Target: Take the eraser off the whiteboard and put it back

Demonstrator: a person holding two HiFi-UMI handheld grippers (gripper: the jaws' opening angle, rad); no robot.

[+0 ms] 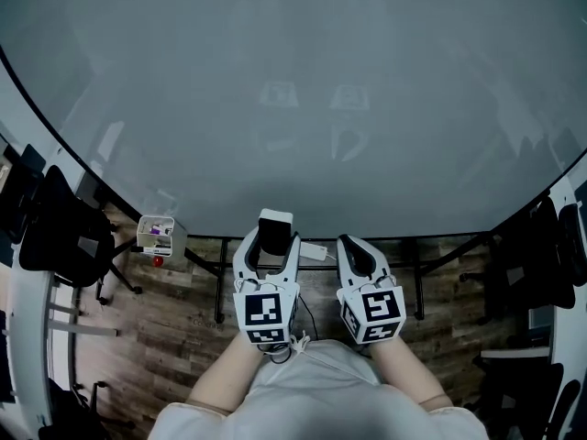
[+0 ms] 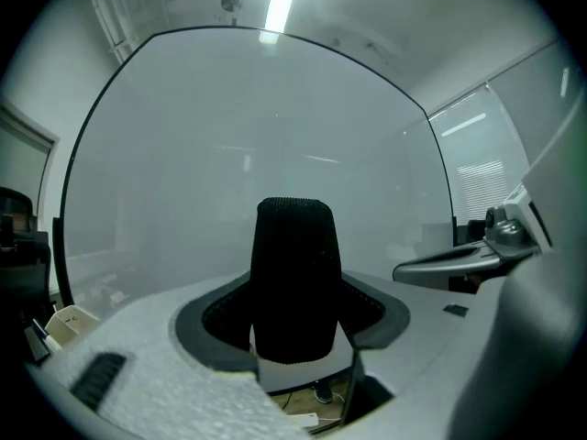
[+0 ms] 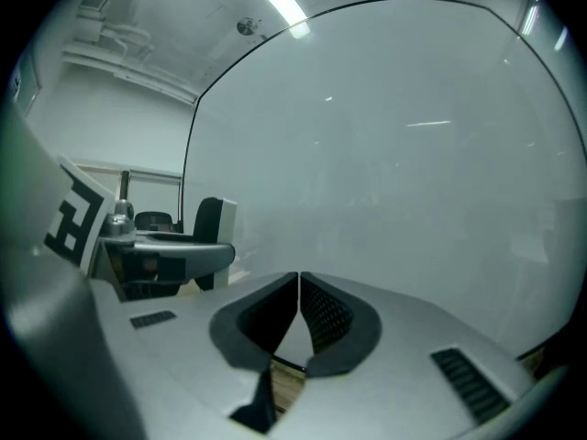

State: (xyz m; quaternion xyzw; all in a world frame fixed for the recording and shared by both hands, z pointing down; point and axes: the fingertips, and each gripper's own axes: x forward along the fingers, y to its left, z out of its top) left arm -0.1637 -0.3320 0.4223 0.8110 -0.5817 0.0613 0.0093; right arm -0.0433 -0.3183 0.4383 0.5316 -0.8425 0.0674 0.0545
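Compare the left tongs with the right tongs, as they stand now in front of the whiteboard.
The left tongs stand wide, while the right tongs are closed tip to tip. The left tongs clamp a black felt eraser with a white back; the right tongs hold nothing. Both point at the large pale whiteboard, side by side.

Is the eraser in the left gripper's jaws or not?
In. The left gripper has the black eraser upright between its jaws, which close on both its sides; the head view shows the same.
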